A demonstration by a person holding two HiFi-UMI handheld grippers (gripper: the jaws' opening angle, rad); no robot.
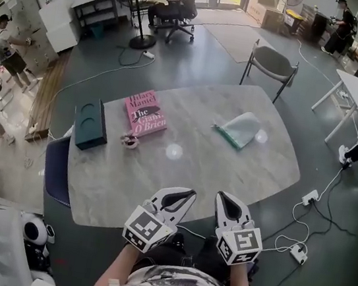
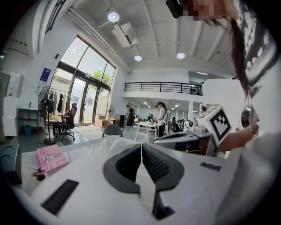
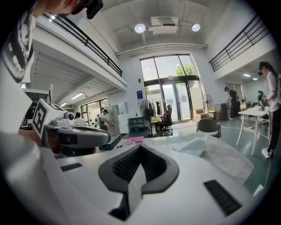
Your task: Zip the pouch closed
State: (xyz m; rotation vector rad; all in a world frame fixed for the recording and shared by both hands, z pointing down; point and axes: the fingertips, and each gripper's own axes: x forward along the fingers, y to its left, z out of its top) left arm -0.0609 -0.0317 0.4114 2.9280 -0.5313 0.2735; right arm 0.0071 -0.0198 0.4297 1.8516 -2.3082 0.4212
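Approach step: pouch (image 1: 239,129) lying upper right of centre on counter (image 1: 181,173), well apart from left hand-held gripper (image 1: 186,195) and right hand-held gripper (image 1: 225,201), both closed, empty. Next, likely: reach forward, open jaws, pinch zipper.

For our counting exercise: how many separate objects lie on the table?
4: dark teal box at the left edge, pink book beside it, small object at the book's near corner, pouch on the right. Nothing appears hidden.
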